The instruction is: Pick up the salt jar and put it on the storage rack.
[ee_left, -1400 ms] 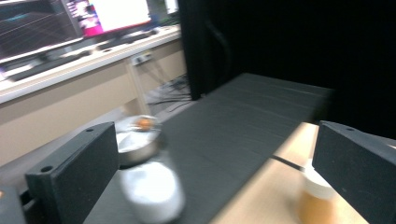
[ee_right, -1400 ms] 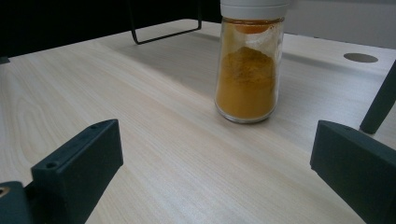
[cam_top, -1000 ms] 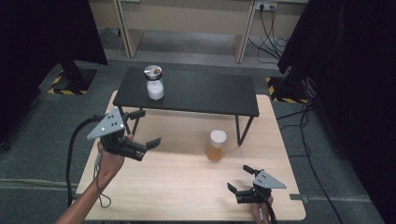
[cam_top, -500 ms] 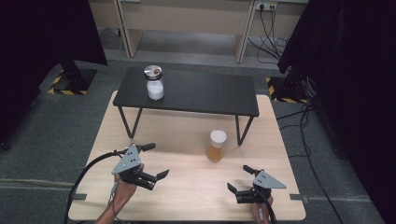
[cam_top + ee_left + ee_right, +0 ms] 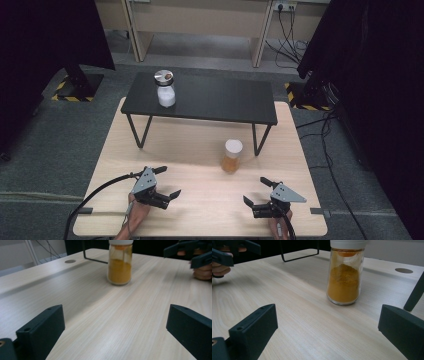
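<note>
A glass jar of orange powder (image 5: pixel 232 156) with a white lid stands upright on the wooden table (image 5: pixel 200 150), near the black shelf's right legs. It is in the left gripper view (image 5: pixel 119 263) and the right gripper view (image 5: pixel 344 273) too, well ahead of the jaws. My left gripper (image 5: pixel 166 181) rests low at the table's front left, open and empty. My right gripper (image 5: pixel 255 191) sits at the front right, open and empty. A second jar with white contents and a metal lid (image 5: pixel 165 89) stands on the black shelf (image 5: pixel 225 100).
The low black shelf spans the table's back half on thin metal legs (image 5: pixel 143 131). A round cable hole (image 5: pixel 403 270) is in the tabletop past the orange jar. Cables trail off the table's front left (image 5: pixel 95 197). Dark curtains hang on both sides.
My left gripper has dropped from beside the shelf's left leg toward the table's front edge and now lies low there. The right gripper has stayed put.
</note>
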Tool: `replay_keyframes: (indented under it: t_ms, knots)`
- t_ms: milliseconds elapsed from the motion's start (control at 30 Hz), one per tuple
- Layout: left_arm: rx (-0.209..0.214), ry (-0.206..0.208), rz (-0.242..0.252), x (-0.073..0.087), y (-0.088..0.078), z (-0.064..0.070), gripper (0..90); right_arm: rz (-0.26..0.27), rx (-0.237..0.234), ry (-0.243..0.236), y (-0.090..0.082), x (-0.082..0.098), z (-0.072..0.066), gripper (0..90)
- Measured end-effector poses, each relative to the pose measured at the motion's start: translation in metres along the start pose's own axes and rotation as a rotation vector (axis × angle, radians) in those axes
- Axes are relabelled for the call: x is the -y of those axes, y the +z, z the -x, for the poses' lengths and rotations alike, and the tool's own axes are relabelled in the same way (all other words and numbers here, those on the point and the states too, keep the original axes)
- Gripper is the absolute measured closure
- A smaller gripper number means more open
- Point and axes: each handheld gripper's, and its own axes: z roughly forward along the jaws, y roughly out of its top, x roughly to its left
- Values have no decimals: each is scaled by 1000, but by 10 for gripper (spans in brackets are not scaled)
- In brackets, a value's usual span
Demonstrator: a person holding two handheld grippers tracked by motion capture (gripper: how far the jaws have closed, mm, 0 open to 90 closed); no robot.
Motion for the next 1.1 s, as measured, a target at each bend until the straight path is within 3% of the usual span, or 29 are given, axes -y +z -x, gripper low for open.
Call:
replay_keyframes:
  t_ms: [300,1100]
  knots:
    - [-7,-22,-1,15,1,-4,15,-1,1,0,0,0,0,23]
    - [-5,-11,6,16,0,-3,14,2,11,10,-1,1,-1,23]
